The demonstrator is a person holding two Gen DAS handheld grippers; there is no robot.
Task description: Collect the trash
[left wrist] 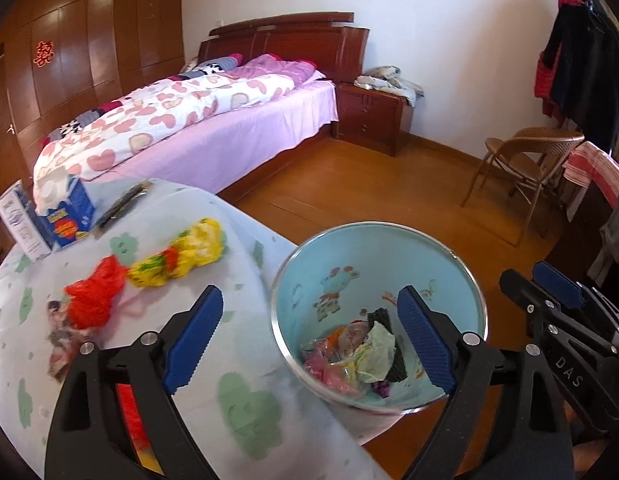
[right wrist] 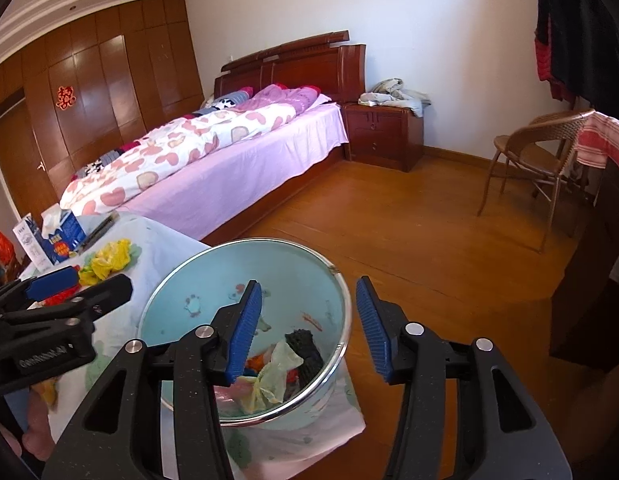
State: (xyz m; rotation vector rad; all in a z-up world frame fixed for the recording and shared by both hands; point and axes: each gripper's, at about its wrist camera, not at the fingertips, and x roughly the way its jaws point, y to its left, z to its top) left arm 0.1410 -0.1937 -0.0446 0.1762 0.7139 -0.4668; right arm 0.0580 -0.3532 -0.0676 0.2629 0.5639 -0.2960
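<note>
A light blue trash bin with a metal rim stands at the table's edge and holds several crumpled wrappers and bags. It also shows in the right wrist view. On the table lie a crumpled red bag and a yellow bag; the yellow bag shows in the right wrist view too. My left gripper is open and empty, straddling the bin's near rim. My right gripper is open and empty above the bin's right side.
The table has a pale cloth with green prints. A blue tissue box, a white carton and a dark wrapper sit at its far left. Behind are a bed, a nightstand and a wicker chair.
</note>
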